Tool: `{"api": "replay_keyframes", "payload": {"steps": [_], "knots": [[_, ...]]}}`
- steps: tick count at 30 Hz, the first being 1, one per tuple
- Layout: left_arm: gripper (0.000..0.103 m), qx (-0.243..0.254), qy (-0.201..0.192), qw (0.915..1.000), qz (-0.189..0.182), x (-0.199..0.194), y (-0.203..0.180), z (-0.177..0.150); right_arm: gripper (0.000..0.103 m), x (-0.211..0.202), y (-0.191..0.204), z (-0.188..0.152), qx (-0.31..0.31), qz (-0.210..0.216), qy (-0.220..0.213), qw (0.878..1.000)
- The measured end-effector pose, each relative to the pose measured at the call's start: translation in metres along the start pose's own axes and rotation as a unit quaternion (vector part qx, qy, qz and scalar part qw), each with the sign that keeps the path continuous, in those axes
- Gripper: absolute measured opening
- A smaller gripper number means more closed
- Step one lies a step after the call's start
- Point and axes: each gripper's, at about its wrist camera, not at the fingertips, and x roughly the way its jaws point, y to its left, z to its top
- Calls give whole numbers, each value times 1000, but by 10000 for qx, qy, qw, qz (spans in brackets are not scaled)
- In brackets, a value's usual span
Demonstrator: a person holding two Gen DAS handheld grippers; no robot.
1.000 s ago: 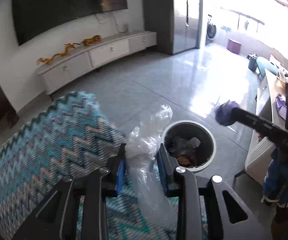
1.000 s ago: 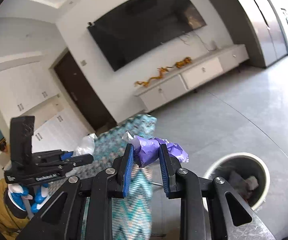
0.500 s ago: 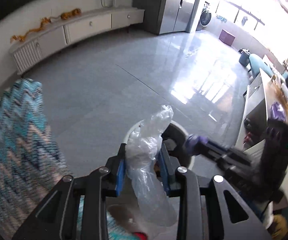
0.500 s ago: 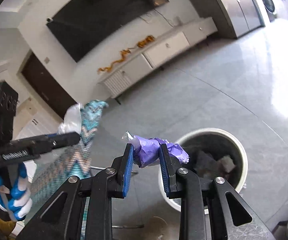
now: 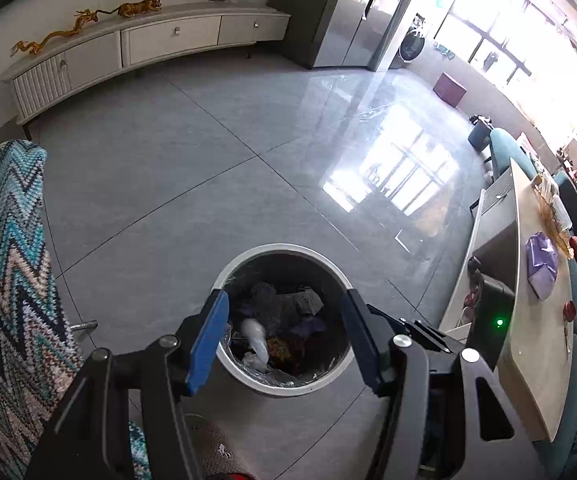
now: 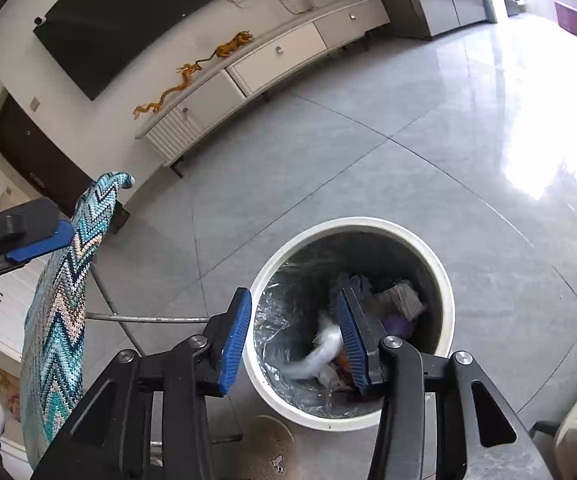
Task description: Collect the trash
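- On the grey tiled floor, below both grippers: round white waste bin (image 5: 248, 376), clear liner inside, open top
- Inside the bin: clear plastic wrap (image 5: 257, 340), whitish and blurred, lying among dark scraps; purple crumpled piece (image 5: 308, 325) beside it; grey paper wad (image 6: 402, 300) toward the far wall
- Left gripper (image 5: 284, 338): pointed steeply down over the bin mouth, blue-padded jaws opening, standing wide, nothing between the pads
- Right gripper (image 6: 294, 342): likewise angled down at the bin, jaws opening, moderately apart, nothing pressed between the pads; plastic wrap seen below them in the bin
- Left of the bin: chair back draped in teal zigzag knit cover (image 5: 4, 280), metal frame visible under it
- Far wall: long white media cabinet (image 5: 148, 44) with golden dragon figurines (image 5: 84, 24) on top; dark television (image 6: 136, 12) mounted above
- Right edge, left wrist view: wooden table (image 5: 536, 352) bearing a purple bag (image 5: 542, 264)
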Motion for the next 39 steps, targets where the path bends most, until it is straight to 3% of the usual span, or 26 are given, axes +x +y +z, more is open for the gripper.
{"api": "replay_keyframes", "payload": {"steps": [8,14,18,20,24,27,33,39], "knots": [[57,-149,-716,9966,371,-62,24,-25,57,-30,32,0,-149,45,-290,9995],[57,-147,-1241,9881,893,-126,54,-52,67,-68,91,2,-585,62,-667,9960],[57,-224,-1548,9784,1352,-172,73,-74,79,-92,148,-3,-1006,254,-974,9898],[58,-349,-1737,9707,1622,-200,89,-89,79,-103,178,-9,-1242,365,-1080,9857],[69,-636,-2044,9548,2064,-245,115,-117,88,-122,236,-21,-1734,575,-1274,9749],[70,-853,-2269,9397,2412,-280,137,-137,91,-139,279,-31,-2026,762,-1419,9659],[74,-1293,-2774,9031,3011,-350,170,-182,100,-170,349,-51,-2448,1000,-1682,9496],[82,-1543,-3184,8680,3485,-396,182,-220,100,-191,404,-77,-2871,1187,-1824,9329]]}}
